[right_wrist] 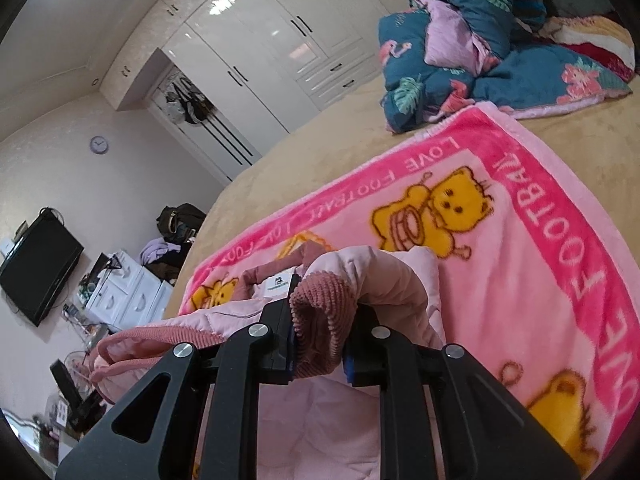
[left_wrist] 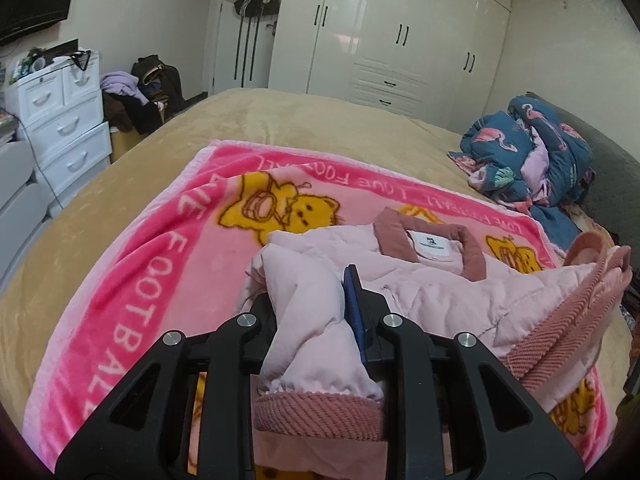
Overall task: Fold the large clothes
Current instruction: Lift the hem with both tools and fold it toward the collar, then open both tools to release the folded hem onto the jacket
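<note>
A wide bed under a tan plush cover [left_wrist: 280, 128] carries everything here. Spread on it is a pink fleece blanket with yellow cartoon bears [left_wrist: 132, 280]; its hot-pink border reads "LOVE FOOTBALL", and the wording along the far edge repeats but blurs into the pile. On that blanket lies the pale pink quilted jacket with dusty-rose ribbed trim [left_wrist: 440, 292], collar toward the far side. A white label [left_wrist: 434, 245] sits inside the collar, bearing a small dark logo and a line of print too small to read.

The left gripper [left_wrist: 310, 300] has its jaws closed on a sleeve of the jacket: the pale fabric bunches between them and the ribbed cuff hangs toward the camera. Only one blue-padded finger shows; the other is buried under cloth. The right gripper [right_wrist: 320, 332] likewise has its jaws clamped on a ribbed rose cuff, which bulges between the pads.

A crumpled dark-blue quilt printed with flamingos and leaves [left_wrist: 532, 160] lies heaped near the head of the bed, apart from the blanket. Behind stand a glossy white wardrobe [left_wrist: 400, 32] and a white plastic drawer chest [left_wrist: 60, 120]. The lower part of the jacket is hidden behind the black gripper frames.
</note>
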The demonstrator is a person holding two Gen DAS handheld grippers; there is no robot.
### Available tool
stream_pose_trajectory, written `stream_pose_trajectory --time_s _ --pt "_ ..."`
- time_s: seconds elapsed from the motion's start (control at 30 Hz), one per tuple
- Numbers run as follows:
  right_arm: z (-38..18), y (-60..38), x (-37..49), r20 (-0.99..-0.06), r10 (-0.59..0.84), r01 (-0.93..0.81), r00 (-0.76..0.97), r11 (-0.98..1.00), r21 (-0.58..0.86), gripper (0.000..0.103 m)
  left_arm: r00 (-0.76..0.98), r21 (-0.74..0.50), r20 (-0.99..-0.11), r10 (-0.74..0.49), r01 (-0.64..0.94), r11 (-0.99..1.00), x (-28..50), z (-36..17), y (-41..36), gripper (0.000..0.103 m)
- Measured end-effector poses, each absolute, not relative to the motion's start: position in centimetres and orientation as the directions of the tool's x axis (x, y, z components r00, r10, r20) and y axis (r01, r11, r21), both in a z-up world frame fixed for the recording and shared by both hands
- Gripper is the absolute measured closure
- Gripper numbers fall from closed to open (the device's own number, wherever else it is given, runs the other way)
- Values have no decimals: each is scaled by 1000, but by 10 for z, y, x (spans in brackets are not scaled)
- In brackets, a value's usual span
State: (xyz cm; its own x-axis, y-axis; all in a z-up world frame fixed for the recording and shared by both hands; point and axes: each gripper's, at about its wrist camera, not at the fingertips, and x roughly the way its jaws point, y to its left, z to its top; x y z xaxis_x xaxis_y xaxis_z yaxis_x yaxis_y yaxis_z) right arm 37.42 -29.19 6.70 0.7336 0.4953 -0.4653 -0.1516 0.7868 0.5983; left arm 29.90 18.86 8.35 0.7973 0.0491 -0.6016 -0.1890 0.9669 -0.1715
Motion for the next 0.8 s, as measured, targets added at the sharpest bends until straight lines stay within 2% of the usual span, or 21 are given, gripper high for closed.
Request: stream_pose_trajectory --time_s 0.13,0.4,0.47,0.5,0.53,0.57,0.6,0.67,0.8 --pt "57 -288 385 -486 482 -130 729 794 594 85 795 -167 -603 63 -203 965 306 73 191 87" --pt "38 -291 405 -521 513 -97 682 770 630 77 808 -269 -589 27 -227 936 315 60 200 84" --pt "36 -294 408 -498 553 -108 669 734 670 66 815 -282 -579 20 -224 933 315 58 200 83" --pt "36 -297 409 -475 580 -121 661 708 696 53 818 -274 -575 22 -219 936 315 56 198 82" --pt "38 -297 409 -458 598 -130 658 689 713 26 819 -261 -573 26 -213 942 315 55 196 82" --pt "40 -298 406 -452 593 -127 666 688 715 14 822 -257 -569 23 -204 945 316 52 196 82" --pt "43 -298 402 -460 563 -117 686 711 694 8 823 -258 -567 20 -201 945 315 51 196 82" --pt "46 -292 397 -465 558 -147 687 734 664 8 829 -275 -560 5 -191 942 314 47 197 80" --pt "33 -272 379 -548 444 -145 709 852 503 8 829 -296 -559 -26 -170 940 318 46 198 71"
